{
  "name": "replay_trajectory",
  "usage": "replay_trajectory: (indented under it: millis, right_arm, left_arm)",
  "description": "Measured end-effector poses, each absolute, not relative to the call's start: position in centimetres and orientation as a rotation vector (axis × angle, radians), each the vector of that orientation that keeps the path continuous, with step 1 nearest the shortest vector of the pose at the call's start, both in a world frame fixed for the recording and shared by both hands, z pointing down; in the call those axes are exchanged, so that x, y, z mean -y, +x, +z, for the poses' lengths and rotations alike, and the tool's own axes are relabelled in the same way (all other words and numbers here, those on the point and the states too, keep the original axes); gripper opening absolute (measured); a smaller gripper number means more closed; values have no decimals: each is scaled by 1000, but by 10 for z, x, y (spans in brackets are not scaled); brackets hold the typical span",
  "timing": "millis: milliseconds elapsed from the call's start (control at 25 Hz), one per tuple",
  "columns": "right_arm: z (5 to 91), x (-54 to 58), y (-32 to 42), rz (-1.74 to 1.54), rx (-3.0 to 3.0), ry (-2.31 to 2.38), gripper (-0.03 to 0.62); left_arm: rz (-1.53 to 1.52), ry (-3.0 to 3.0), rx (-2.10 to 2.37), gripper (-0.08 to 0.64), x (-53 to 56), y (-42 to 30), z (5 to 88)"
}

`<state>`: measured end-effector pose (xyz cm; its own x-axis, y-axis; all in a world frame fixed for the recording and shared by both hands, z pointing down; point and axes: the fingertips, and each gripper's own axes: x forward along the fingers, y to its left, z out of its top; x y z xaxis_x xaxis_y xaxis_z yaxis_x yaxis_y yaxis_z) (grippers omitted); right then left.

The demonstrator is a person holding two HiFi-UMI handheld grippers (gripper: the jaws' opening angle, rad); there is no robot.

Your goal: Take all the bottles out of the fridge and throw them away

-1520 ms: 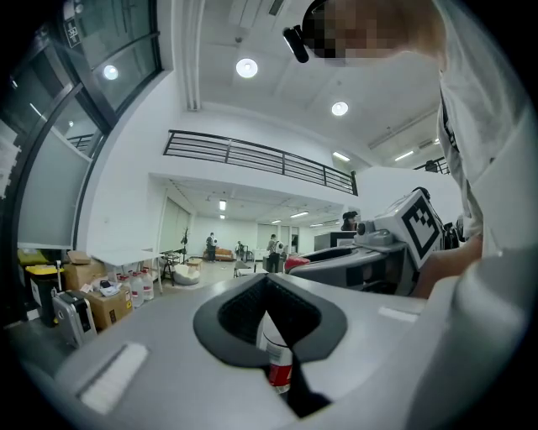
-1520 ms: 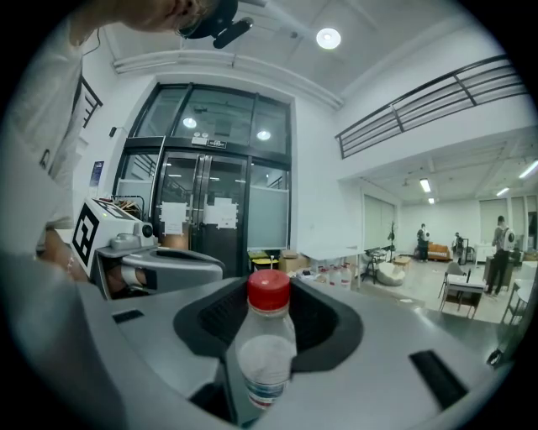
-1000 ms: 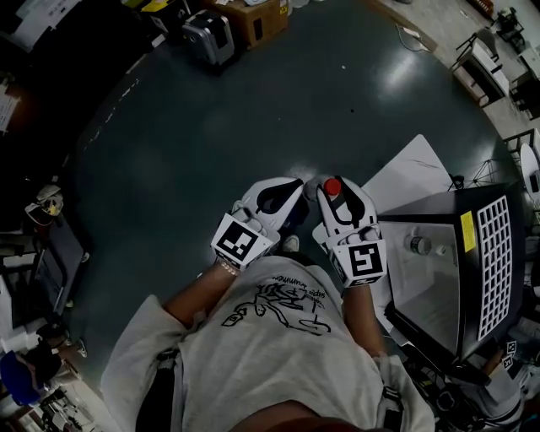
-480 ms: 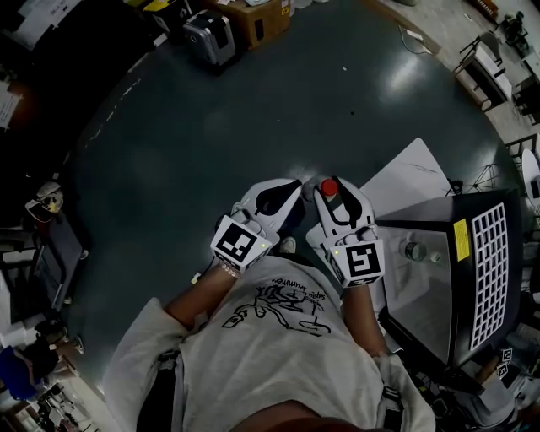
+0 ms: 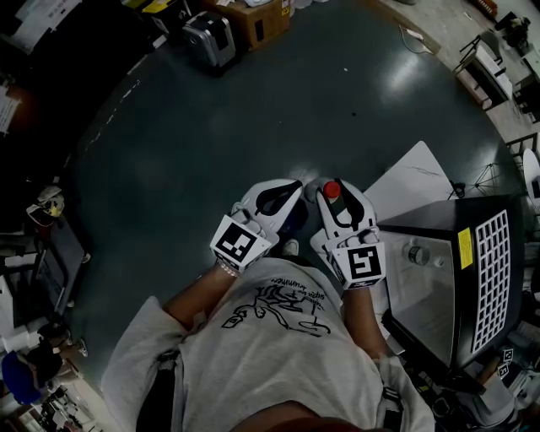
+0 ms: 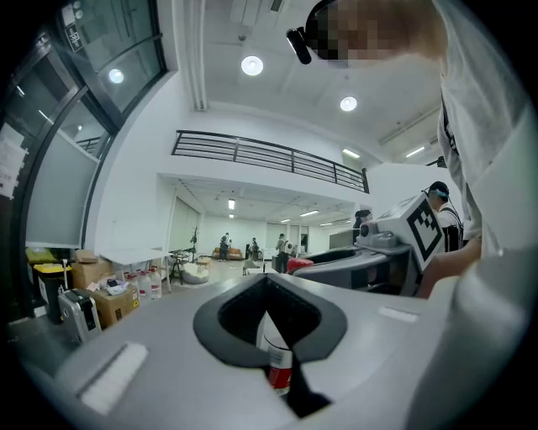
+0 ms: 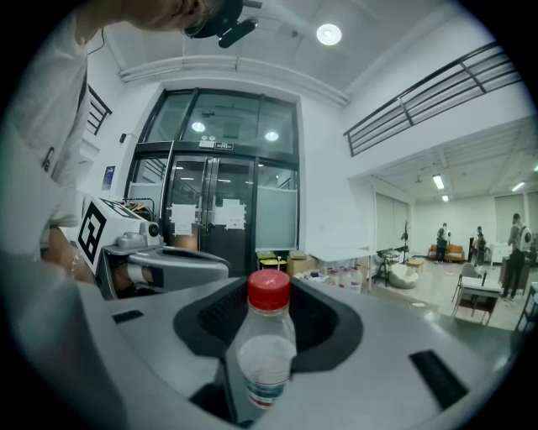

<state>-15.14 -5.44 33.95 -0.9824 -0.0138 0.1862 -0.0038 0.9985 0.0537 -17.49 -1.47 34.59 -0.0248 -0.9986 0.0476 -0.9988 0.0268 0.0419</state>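
Note:
I hold both grippers level in front of my chest over the dark floor. My right gripper [image 5: 331,191] [image 7: 269,336] is shut on a clear bottle [image 7: 266,353] with a red cap [image 5: 332,188], which stands upright between the jaws. My left gripper [image 5: 283,194] [image 6: 274,336] is shut on another bottle [image 6: 277,357] with a red-and-white label; only its lower part shows in the jaw gap. To my right stands the black mini fridge [image 5: 481,261] with its white inside open. One more bottle [image 5: 415,251] lies inside it.
A white sheet [image 5: 413,173] lies on the floor by the fridge. A cardboard box [image 5: 257,17] and a grey case [image 5: 209,35] stand at the far side. Clutter lines the left edge [image 5: 42,253]. People stand far off in the hall [image 6: 252,246].

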Motion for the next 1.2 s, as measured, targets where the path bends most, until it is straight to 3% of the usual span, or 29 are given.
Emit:
replay_trajectory:
  millis: [1200]
  right_arm:
    - [432, 31, -172, 3, 2811, 39, 155]
  left_arm:
    - [6, 2062, 2042, 6, -1, -193, 423]
